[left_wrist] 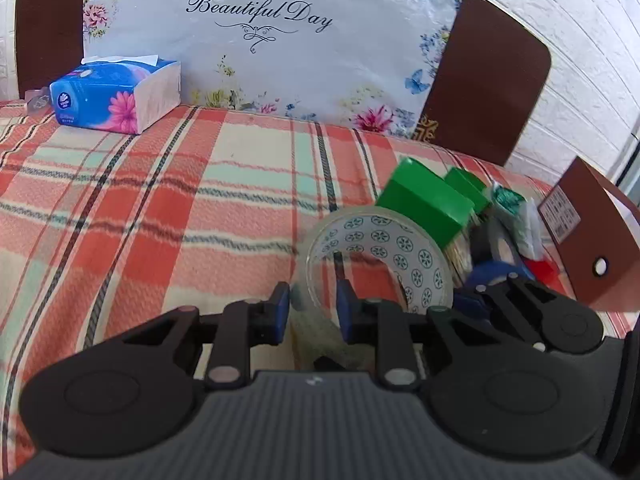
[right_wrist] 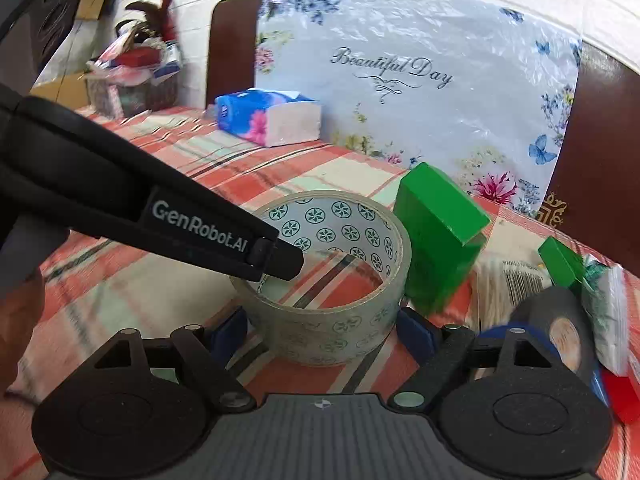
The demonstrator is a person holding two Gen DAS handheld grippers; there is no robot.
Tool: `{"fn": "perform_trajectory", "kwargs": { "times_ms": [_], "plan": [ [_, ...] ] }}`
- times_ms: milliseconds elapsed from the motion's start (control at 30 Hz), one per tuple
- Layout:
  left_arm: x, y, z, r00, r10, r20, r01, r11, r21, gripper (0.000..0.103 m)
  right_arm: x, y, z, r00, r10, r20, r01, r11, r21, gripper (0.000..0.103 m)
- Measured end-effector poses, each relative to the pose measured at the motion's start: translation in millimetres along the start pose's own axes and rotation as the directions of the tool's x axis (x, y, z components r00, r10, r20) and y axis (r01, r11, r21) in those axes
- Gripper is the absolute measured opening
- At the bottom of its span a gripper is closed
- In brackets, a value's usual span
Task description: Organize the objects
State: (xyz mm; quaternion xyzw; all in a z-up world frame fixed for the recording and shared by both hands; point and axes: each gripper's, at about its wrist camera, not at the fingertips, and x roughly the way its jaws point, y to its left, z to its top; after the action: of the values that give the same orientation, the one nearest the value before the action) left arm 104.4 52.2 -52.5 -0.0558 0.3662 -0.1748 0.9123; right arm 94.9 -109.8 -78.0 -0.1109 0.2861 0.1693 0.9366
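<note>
Right wrist view: right gripper point(right_wrist: 322, 330) had its jaws spread wide, blue pads either side of the clear tape roll point(right_wrist: 328, 276), close to its outer wall; contact unclear. Roll lay flat on the plaid tabletop point(right_wrist: 120, 292), hole facing up, dead ahead of the jaws. Left gripper point(right_wrist: 276, 260) came in from the left with one finger dipped inside the roll. Left wrist view confirmed: left gripper point(left_wrist: 312, 308) jaws closed on the roll's near wall, one pad inside the ring, one outside. So both hands were at the roll; left had the pinch, right only bracketed it.

Judgement: looked like a handover or a two-hand reposition; right jaws would need to close across the full diameter.

Just beyond the roll, to its right: green box point(right_wrist: 436, 236) tilted, nearly touching it, then a black tape roll point(right_wrist: 560, 332), a smaller green box point(right_wrist: 560, 260) and white packets; that clutter crowded the right side. Far back, well clear: blue tissue pack point(right_wrist: 268, 116) before the floral board point(right_wrist: 420, 80).
</note>
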Motion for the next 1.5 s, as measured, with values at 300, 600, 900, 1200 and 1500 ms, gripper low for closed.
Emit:
{"fn": "perform_trajectory", "kwargs": {
  "times_ms": [300,600,900,1200,1500],
  "plan": [
    [-56.3,-65.1,-67.5,0.998,-0.020,-0.053,0.024,0.996,0.081,0.028,-95.4,-10.6,-66.2,0.999,0.053,0.002,-0.053,0.999,0.007,0.079],
    [-65.3,-169.2,-34.1,0.995,-0.099,0.009,0.093,0.959,0.267,0.028,-164.4,-67.6,-80.7,0.968,-0.172,0.181,0.148,0.979,0.139,0.079],
    [-35.1,-302.2,29.7,0.956,-0.276,0.096,0.211,0.879,0.428,0.028,-202.8,-171.6,-67.5,0.842,-0.466,0.272,0.400,0.877,0.265,0.079],
    [58.1,-367.2,37.3,0.976,-0.218,0.030,0.177,0.858,0.482,0.042,-173.3,-230.3,-81.7,0.801,-0.570,0.183,0.481,0.794,0.371,0.085],
    [7.0,-333.6,11.5,0.951,-0.307,0.047,0.252,0.851,0.461,0.053,-205.9,-208.3,-93.1,0.765,-0.590,0.256,0.445,0.773,0.452,0.085]
  ]
}}
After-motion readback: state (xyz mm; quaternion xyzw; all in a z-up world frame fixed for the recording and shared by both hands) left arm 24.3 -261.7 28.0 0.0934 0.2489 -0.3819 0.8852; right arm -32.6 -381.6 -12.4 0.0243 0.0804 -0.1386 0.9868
